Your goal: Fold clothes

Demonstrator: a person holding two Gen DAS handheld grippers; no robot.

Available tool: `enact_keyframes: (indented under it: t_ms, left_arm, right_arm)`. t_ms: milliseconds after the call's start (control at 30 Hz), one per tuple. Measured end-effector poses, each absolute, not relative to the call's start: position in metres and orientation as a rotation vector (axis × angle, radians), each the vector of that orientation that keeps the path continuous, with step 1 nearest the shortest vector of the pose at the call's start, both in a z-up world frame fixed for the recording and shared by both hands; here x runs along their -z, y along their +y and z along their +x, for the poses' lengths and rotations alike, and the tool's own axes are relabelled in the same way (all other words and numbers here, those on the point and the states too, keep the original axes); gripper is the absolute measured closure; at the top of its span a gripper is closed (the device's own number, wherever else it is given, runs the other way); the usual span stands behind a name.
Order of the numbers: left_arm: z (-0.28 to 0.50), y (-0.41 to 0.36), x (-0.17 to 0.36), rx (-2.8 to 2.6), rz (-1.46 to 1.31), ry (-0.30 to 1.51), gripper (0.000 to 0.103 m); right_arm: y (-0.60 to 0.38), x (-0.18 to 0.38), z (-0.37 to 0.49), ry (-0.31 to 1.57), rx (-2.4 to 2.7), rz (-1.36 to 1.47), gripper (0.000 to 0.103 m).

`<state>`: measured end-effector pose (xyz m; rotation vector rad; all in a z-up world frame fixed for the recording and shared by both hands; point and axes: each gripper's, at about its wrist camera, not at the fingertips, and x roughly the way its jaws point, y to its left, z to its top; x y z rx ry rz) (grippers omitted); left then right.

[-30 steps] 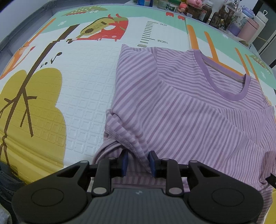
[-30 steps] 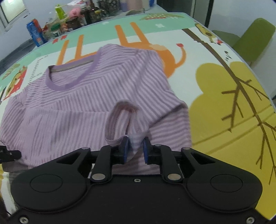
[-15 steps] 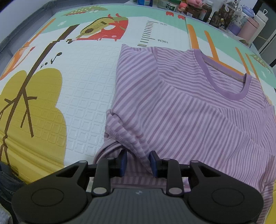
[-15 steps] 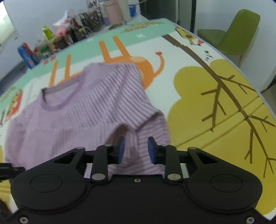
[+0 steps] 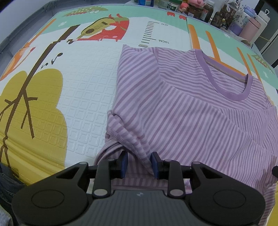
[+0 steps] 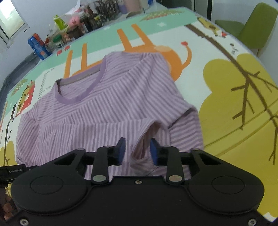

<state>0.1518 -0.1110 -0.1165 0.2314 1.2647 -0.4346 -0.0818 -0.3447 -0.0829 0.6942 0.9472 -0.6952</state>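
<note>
Working across from the left, we note the purple striped shirt lying face up on the printed play mat, collar toward the far edge where jars and bottles stand, both sides already turned in over the chest. Our left gripper points steeply down at the near left corner, jaws partly apart, a stitched hem fold bunched between them; the cloth brushes the right-hand pad, but we cannot tell whether it is truly pinched. Moving right, our right gripper sits at the near right corner, where the folded-in sleeve opening gapes between the pads; its jaws have just been closing, yet a gap shows on both sides and no pad presses the cloth. We judge the step to be seizing both lower corners for the bottom-to-collar fold. To do it well we should take all layers at each corner, not one edge alone, match the two grips in depth, then lift evenly so the side folds stay put.
</note>
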Motion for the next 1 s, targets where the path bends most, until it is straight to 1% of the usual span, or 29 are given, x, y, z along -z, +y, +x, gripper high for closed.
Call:
enact_keyframes:
  t_ms: [67,200,367,433,467,500,567,633,700,900,933,1000]
  left_arm:
    - [0.152,-0.110,0.116,0.436,0.228,1.266,0.070]
    - [0.154,-0.108,0.115,0.429,0.208,1.272,0.070]
    - [0.155,-0.104,0.114,0.407,0.168,1.282,0.070]
    - [0.154,-0.105,0.113,0.408,0.176,1.280,0.069]
    - [0.154,-0.105,0.113,0.408,0.178,1.280,0.069]
    - [0.154,-0.105,0.113,0.409,0.180,1.280,0.068]
    - [0.154,-0.104,0.113,0.409,0.183,1.279,0.067]
    - [0.154,-0.104,0.113,0.408,0.186,1.279,0.066]
    - [0.153,-0.104,0.113,0.408,0.190,1.278,0.065]
    - [0.153,-0.105,0.113,0.408,0.198,1.276,0.063]
    - [0.153,-0.104,0.113,0.409,0.199,1.276,0.063]
    - [0.153,-0.104,0.114,0.411,0.198,1.276,0.063]
  right_arm:
    - [-0.344,0.083,-0.083,0.942,0.698,0.687,0.091]
    - [-0.344,0.071,-0.085,0.914,0.709,0.632,0.095]
    - [-0.347,0.048,-0.083,0.862,0.706,0.559,0.096]
    - [-0.348,0.043,-0.081,0.873,0.691,0.556,0.096]
    - [-0.349,0.042,-0.080,0.881,0.687,0.562,0.094]
    - [-0.349,0.044,-0.080,0.895,0.690,0.571,0.089]
    - [-0.351,0.049,-0.081,0.922,0.694,0.597,0.083]
    - [-0.350,0.055,-0.082,0.936,0.692,0.611,0.082]
    - [-0.351,0.062,-0.082,0.947,0.689,0.634,0.079]
    - [-0.355,0.078,-0.077,0.968,0.670,0.703,0.078]
    - [-0.355,0.080,-0.077,0.967,0.668,0.713,0.080]
    - [-0.356,0.083,-0.076,0.965,0.663,0.731,0.091]
